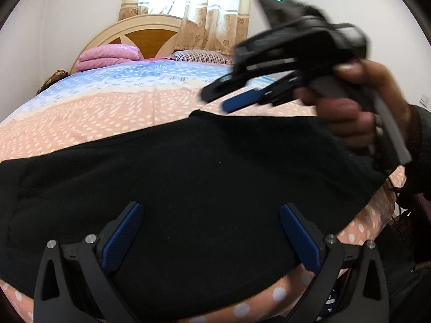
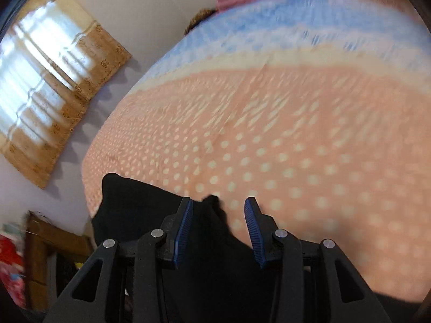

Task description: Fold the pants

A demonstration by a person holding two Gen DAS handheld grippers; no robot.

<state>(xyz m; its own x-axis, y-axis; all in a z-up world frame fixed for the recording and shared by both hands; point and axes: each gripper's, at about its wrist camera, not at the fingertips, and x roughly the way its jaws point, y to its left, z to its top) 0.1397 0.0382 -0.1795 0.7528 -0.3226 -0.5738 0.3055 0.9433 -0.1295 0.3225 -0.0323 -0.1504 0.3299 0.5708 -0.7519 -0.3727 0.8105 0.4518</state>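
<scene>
progress: the black pants (image 1: 188, 172) lie as one broad flat dark panel on the bed (image 1: 107, 113), so they look already doubled at least once; no tidy small bundle yet, so i judge the task midway, with more folds left.
where: on the near, peach dotted part of the bedspread, close to the bed's front edge, well apart from the pink folded blanket (image 1: 107, 55) by the headboard.
long axis: in the left wrist view the panel runs side to side across the bed, parallel to the near edge; which end is waist and which is hem i cannot tell.
far edge: fairly straight, with one corner sticking up near the middle of the bed.
left claw (image 1: 210, 238): wide open, over the near part of the cloth, nothing pinched between its blue pads.
right claw (image 2: 218, 231): partly open, empty; a hand (image 1: 358, 113) carries it above the pants' right end; its own view is blurred, with a cloth corner (image 2: 212, 202) under the gap.
left to do: pick up one end and bring it across to the other.
</scene>
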